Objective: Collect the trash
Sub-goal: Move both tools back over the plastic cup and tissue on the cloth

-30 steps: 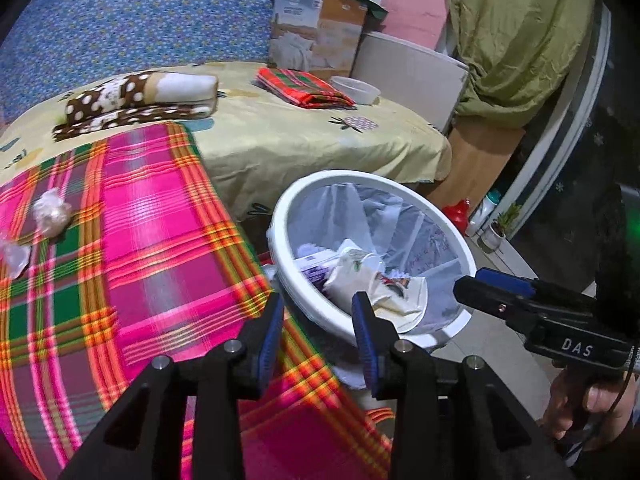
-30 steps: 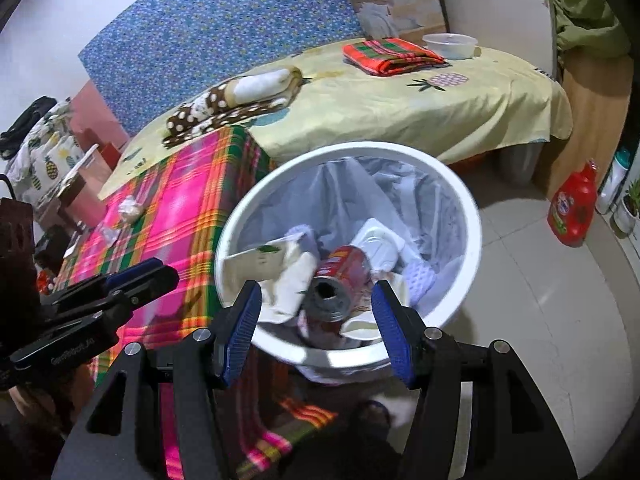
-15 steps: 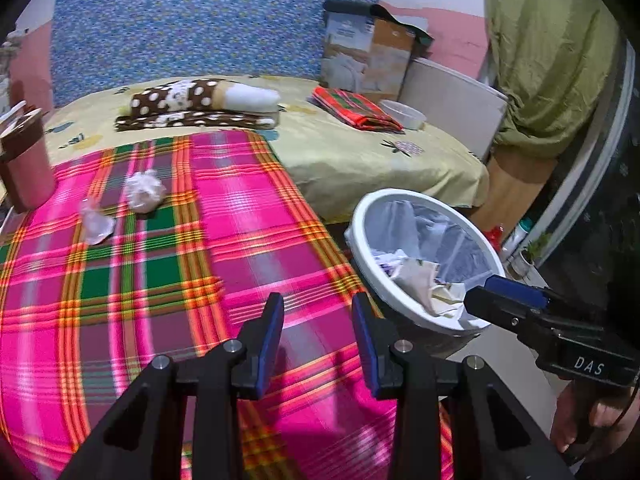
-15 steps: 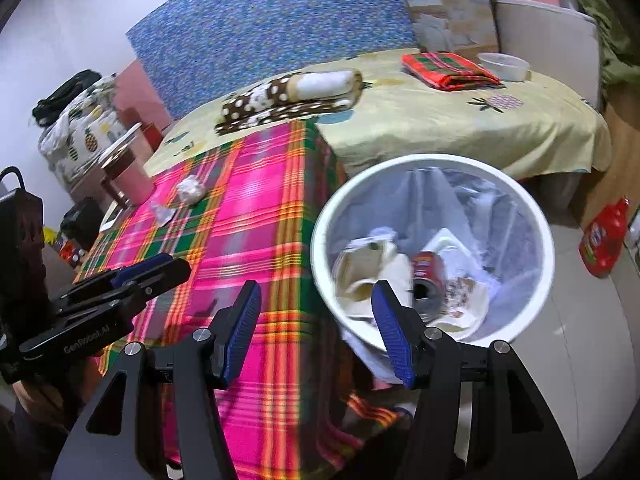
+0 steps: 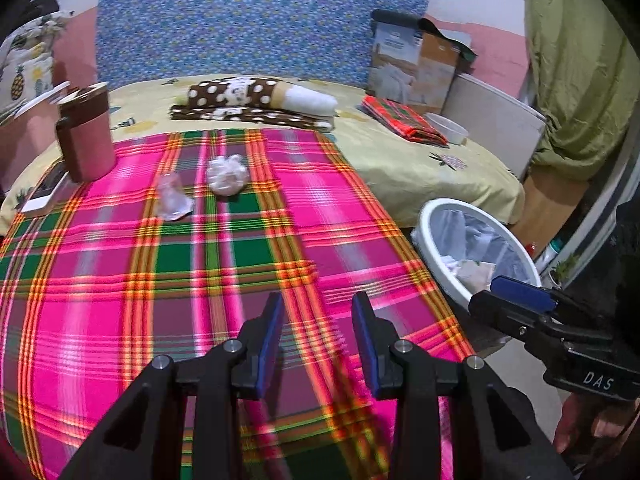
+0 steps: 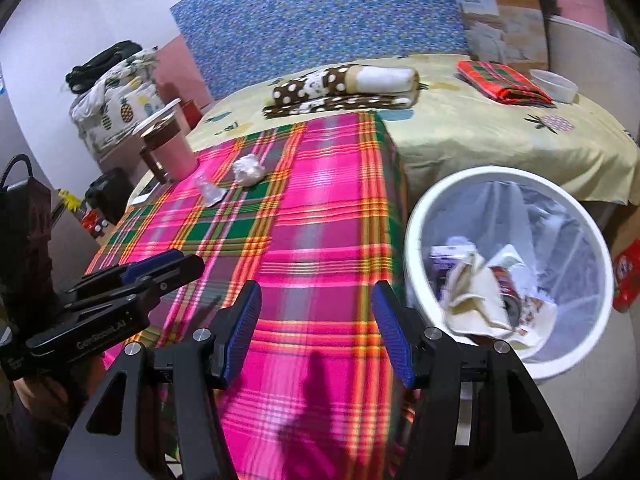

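A crumpled white paper ball (image 5: 227, 175) (image 6: 249, 169) and a clear plastic scrap (image 5: 173, 200) (image 6: 209, 191) lie at the far side of the pink plaid tablecloth (image 5: 200, 264) (image 6: 316, 224). The white bin (image 5: 434, 220) (image 6: 412, 236) with a clear liner stands right of the table, holding paper, a red can and other rubbish. My left gripper (image 5: 318, 334) hangs open over the cloth's near part, nothing between its fingers. My right gripper (image 6: 316, 326) is open too, over the cloth's near right edge beside the bin. Each gripper shows in the other's view.
A pink mug with a brown lid (image 5: 85, 132) (image 6: 170, 146) and a phone (image 5: 44, 196) sit at the table's far left. Behind lies a yellow-sheeted bed (image 5: 420, 168) with a dotted roll, folded red cloth, white bowl and cardboard box. A red bottle (image 6: 626, 272) stands past the bin.
Both grippers have swung left from above the bin to over the plaid cloth. The bin has slid to the right in both views. Jaw widths are unchanged.
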The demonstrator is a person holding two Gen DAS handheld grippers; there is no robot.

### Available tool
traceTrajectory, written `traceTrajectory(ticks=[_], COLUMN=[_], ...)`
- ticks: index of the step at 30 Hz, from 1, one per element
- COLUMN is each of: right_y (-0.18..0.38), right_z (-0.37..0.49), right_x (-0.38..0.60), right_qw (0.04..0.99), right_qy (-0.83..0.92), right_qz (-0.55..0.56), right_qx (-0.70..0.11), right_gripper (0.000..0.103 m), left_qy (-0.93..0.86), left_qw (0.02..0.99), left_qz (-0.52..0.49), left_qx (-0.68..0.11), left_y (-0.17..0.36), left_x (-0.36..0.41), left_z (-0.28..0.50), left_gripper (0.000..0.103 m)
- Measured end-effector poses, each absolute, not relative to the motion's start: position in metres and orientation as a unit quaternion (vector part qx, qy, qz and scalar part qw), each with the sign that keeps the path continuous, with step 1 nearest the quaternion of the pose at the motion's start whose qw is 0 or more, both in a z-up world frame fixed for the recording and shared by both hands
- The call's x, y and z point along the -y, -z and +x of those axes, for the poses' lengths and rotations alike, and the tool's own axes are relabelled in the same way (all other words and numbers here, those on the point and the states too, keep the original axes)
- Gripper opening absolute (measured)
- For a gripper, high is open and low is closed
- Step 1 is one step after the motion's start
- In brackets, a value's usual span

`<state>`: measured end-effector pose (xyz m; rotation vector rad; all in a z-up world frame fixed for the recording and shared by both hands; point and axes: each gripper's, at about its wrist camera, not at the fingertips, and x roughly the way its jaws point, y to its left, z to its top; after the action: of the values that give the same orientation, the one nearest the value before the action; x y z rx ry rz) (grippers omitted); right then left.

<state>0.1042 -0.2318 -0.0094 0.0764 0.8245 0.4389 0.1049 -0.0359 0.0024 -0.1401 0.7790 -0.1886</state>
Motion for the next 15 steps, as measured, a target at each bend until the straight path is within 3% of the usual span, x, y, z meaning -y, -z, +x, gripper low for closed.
traceTrajectory(ticks=[15], right_y=[0.003], right_z=[0.137], right_x=[0.181], right_qw=[0.88], right_qy=[-0.253], right_qz=[0.017], right_qx=[-0.401], right_gripper=[0.059], left_qy=[0.035], left_qw=[0.918], left_qz=[-0.076], left_qx=[-0.389], left_y=[0.001], left_x=[-0.027], left_z=[0.133], left_gripper=[0.037])
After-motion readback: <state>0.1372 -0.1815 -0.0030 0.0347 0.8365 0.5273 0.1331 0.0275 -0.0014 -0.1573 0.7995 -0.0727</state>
